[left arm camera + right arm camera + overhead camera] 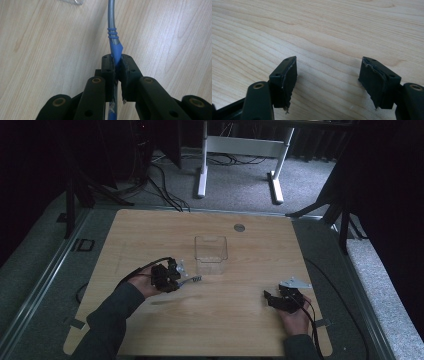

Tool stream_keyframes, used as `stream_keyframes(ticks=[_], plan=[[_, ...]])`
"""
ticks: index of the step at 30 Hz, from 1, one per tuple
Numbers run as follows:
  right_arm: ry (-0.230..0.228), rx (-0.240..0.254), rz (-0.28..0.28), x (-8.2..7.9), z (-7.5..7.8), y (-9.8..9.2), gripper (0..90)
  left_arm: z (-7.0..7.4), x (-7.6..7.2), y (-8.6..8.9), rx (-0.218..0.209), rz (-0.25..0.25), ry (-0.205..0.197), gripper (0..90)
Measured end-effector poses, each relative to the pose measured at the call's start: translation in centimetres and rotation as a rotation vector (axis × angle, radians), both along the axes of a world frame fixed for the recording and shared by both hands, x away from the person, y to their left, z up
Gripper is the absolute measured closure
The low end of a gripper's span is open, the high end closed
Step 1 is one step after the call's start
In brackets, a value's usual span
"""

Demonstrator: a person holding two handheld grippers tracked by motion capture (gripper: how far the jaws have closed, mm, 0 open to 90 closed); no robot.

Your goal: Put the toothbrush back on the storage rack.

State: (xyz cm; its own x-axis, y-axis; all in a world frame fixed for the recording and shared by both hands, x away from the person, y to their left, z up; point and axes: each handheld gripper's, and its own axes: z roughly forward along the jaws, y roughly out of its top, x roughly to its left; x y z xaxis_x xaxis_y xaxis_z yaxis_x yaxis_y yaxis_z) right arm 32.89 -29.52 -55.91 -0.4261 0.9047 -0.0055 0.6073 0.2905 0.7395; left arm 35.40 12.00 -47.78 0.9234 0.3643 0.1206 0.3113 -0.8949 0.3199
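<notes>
On the pale wooden table (150,230), just left of the clear square plastic container (211,254), we have the left gripper (116,65) clamped tight on the blue end of a slim grey-and-blue toothbrush-like handle (113,35). The grip sits low on the handle, so the free end points ahead toward the container, likely ready for dropping it in. Our right gripper (328,80) rests well apart at the near right, jaws spread wide with nothing between them, keeping out of the way.

Toothbrush (113,37): handle hidden between the pads, head cut off at the left gripper view's top edge.
</notes>
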Motion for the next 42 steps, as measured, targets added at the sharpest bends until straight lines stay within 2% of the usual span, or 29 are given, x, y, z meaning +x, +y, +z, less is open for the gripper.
stream_keyframes(ticks=[18, 40, 42], plan=[[0.0, 0.0, 0.0, 0.0, 0.0, 0.0, 30.2, 1.0, 0.3, 0.9, -0.064, 0.052, -0.054, 82.0], [-0.001, 0.001, 0.0, 0.0, 0.0, 0.0, 30.2, 1.7, 0.6, 1.5, -0.116, 0.102, -0.086, 82.0], [-0.001, 0.001, 0.0, 0.0, 0.0, 0.0, 30.2, 1.8, 0.6, 1.6, -0.111, 0.102, -0.087, 82.0]])
